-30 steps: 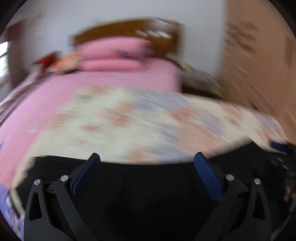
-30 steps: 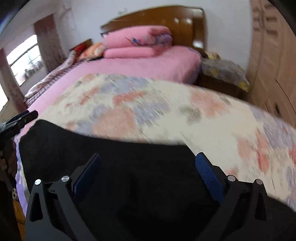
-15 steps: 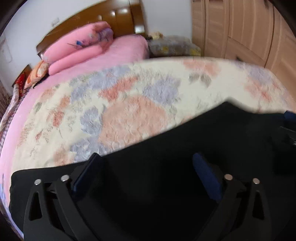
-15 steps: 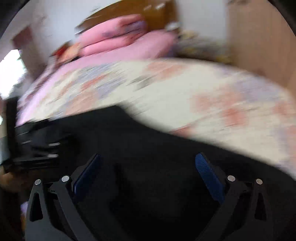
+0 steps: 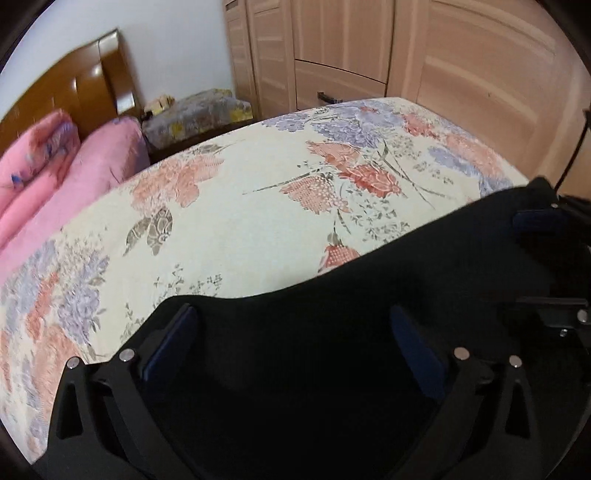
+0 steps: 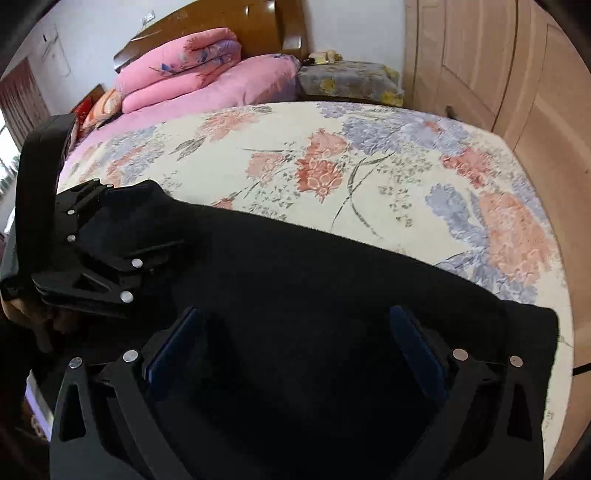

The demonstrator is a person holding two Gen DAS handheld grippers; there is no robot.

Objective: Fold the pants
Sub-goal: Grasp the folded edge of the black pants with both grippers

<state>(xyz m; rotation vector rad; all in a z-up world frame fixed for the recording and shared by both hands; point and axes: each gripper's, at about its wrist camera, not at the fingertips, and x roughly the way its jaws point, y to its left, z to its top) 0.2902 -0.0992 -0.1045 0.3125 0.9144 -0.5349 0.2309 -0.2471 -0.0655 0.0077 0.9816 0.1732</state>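
Black pants (image 5: 332,280) lie across the near part of a floral bedspread (image 5: 258,206); their far edge runs from lower left to upper right. My left gripper (image 5: 295,332) is open and low over the fabric, which spreads between and under its blue pads (image 5: 173,339). The right gripper (image 5: 532,258) shows at the right edge, over the pants' far end. In the right wrist view the pants (image 6: 332,266) fill the foreground and my right gripper (image 6: 295,332) stands open over them. The left gripper (image 6: 147,218) reaches in from the left, open.
The floral bedspread (image 6: 369,155) covers the bed beyond the pants. Pink folded quilts (image 6: 177,74) and a wooden headboard (image 6: 229,22) sit at the far end. A wooden wardrobe (image 5: 443,55) stands along the right side. A cloth-covered nightstand (image 6: 347,79) is beside the bed.
Both views have swung and steadied: the left one now faces right toward the wardrobe. The two grippers have come closer over the pants. Both have stayed open.
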